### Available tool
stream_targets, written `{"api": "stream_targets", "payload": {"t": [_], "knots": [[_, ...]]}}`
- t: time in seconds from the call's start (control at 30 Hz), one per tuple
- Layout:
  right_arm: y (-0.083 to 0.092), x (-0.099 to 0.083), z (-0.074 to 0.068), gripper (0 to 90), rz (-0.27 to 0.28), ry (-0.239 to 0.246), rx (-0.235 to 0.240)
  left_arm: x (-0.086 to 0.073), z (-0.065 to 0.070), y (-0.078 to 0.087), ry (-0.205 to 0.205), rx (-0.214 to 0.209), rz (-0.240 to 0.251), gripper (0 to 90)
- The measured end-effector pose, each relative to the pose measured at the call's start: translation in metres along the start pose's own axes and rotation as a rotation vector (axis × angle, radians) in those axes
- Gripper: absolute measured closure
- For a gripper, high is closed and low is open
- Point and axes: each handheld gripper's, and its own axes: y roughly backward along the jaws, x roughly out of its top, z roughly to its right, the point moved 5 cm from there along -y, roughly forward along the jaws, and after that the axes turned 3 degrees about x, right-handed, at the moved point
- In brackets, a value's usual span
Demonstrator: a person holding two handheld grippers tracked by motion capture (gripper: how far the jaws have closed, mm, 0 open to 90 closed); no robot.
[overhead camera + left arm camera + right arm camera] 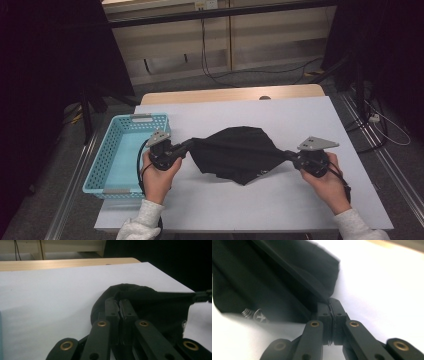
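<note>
A black garment (239,154) hangs stretched between my two grippers, just above the white table top (240,115). My left gripper (191,143) is shut on its left edge; in the left gripper view the jaws press together on the black cloth (140,300) at my left gripper (119,305). My right gripper (289,156) is shut on the right edge. In the right gripper view the cloth (269,282) runs taut away from my right gripper (329,304), and a small white print (255,315) shows on it.
A light blue perforated basket (102,167) stands at the table's left edge, right beside my left hand. Beyond the white top runs a wooden table edge (225,94), with cables on the floor behind.
</note>
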Motion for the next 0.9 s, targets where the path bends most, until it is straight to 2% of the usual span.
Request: {"api": "stream_targets", "payload": {"t": [0.1,0.17,0.27,0.3,0.37,0.47,0.53,0.77,0.9], "knots": [[0.008,0.0,0.012,88.5,0.032,-0.029,-0.01,-0.002,0.005,-0.004,-0.011,-0.012,-0.015,87.1],[0.009,-0.003,0.018,88.0,0.03,-0.058,-0.002,-0.003,0.009,-0.007,-0.025,-0.016,-0.028,87.1],[0.006,-0.008,0.02,84.0,0.014,-0.073,0.009,-0.006,0.012,-0.011,-0.021,-0.018,-0.034,87.2],[0.005,-0.01,0.02,83.5,0.003,-0.079,0.01,-0.007,0.011,-0.011,-0.035,-0.016,-0.048,87.1],[0.001,-0.014,0.018,79.1,-0.022,-0.063,0.015,-0.009,0.011,-0.013,-0.022,-0.013,-0.047,87.1],[-0.002,-0.016,0.016,71.6,-0.032,-0.066,0.015,-0.009,0.01,-0.013,-0.021,-0.014,-0.046,87.1],[-0.002,-0.016,0.015,67.2,-0.026,-0.079,0.018,-0.008,0.008,-0.012,-0.018,-0.009,-0.042,87.1],[0.001,-0.011,0.009,50.8,0.027,-0.1,0.076,-0.004,-0.003,-0.004,0.017,0.016,-0.018,87.0],[0.001,-0.008,-0.001,49.1,0.039,-0.081,0.106,-0.006,-0.004,-0.005,0.013,0.02,-0.027,86.9]]}}
